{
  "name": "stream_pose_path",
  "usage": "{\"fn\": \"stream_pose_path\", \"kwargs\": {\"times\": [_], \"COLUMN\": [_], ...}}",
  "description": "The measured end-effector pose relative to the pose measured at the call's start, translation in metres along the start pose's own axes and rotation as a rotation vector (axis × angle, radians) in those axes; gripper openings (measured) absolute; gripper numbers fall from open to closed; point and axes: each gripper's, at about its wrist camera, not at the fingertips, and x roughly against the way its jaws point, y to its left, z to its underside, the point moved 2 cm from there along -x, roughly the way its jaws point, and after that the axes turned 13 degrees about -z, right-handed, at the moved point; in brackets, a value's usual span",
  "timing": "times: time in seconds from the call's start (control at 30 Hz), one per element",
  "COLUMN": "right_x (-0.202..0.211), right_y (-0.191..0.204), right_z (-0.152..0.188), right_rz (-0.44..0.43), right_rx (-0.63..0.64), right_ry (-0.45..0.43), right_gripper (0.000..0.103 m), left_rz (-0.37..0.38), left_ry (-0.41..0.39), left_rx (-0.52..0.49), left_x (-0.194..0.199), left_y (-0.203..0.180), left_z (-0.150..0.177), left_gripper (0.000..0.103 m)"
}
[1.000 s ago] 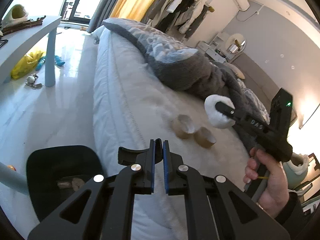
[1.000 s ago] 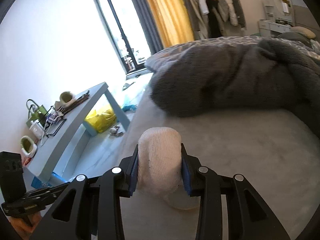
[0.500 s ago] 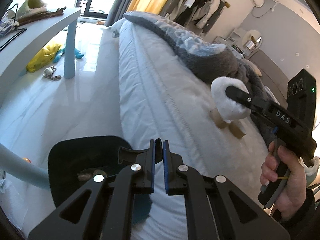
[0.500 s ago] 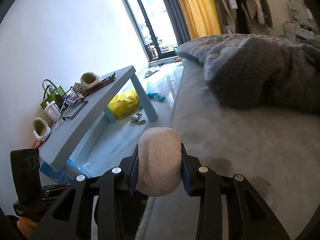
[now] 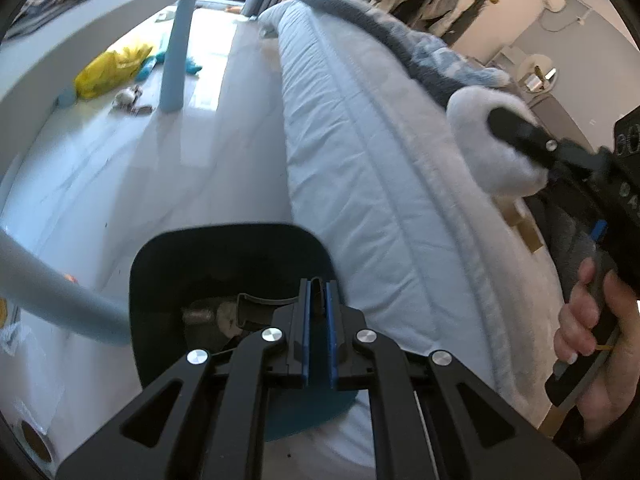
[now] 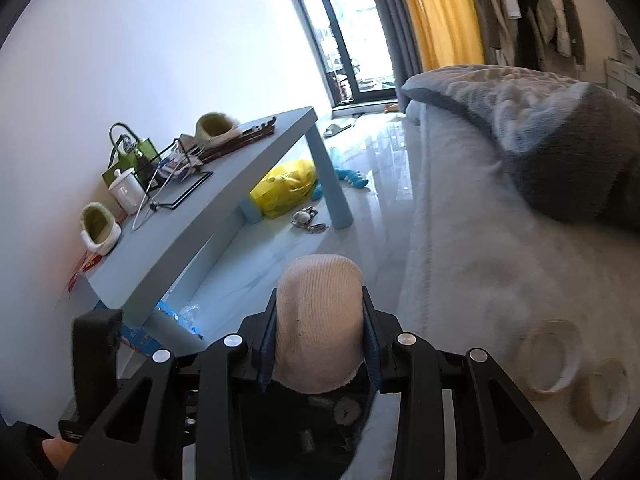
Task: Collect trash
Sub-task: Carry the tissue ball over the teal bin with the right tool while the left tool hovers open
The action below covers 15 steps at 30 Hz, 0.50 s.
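The left gripper (image 5: pixel 317 332) has its blue pads pressed together with nothing between them, its tips hanging above the dark trash bin (image 5: pixel 168 264) that stands on the pale floor (image 5: pixel 120 184) hard against the side of the bed (image 5: pixel 360 184); some dim bits of rubbish lie in the bin's bottom. The bin's rim touches or nearly touches the mattress edge on one side, while a blue table leg (image 5: pixel 48 300) crosses close on the other, so open floor is left only beyond the bin, towards the window. The right gripper (image 6: pixel 319 344) pinches a white wad of soft, knitted-looking stuff (image 6: pixel 320 320) between its pads, and holds it over the bin's dark opening (image 6: pixel 320 420), just off the bed's edge; in the left view the same wad (image 5: pixel 480 136) sits in the black fingers above the mattress side. Two cardboard rolls (image 6: pixel 552 360) lie on the bed beside the right gripper, near the edge. Farther off stands the blue table (image 6: pixel 240 184), with a yellow bag (image 6: pixel 286 188) under it.
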Motion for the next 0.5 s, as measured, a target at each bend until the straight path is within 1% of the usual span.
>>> {"fn": "stream_pose_path", "kwargs": {"times": [0.17, 0.4, 0.5], "right_x": [-0.02, -0.039, -0.045], "right_y": [0.012, 0.026, 0.03], "right_z": [0.001, 0.003, 0.004], "right_rz": [-0.024, -0.047, -0.052], "right_rx": [0.002, 0.013, 0.015], "right_ry": [0.022, 0.046, 0.054], "right_gripper": [0.037, 0.037, 0.037], "left_rz": [-0.012, -0.019, -0.039], "left_ry": [0.076, 0.16, 0.184], "left_rx": [0.029, 0.044, 0.036], "left_x": [-0.015, -0.027, -0.03], "left_y": [0.021, 0.038, 0.042], "left_z": [0.012, 0.027, 0.032], "left_gripper": [0.008, 0.008, 0.009]}}
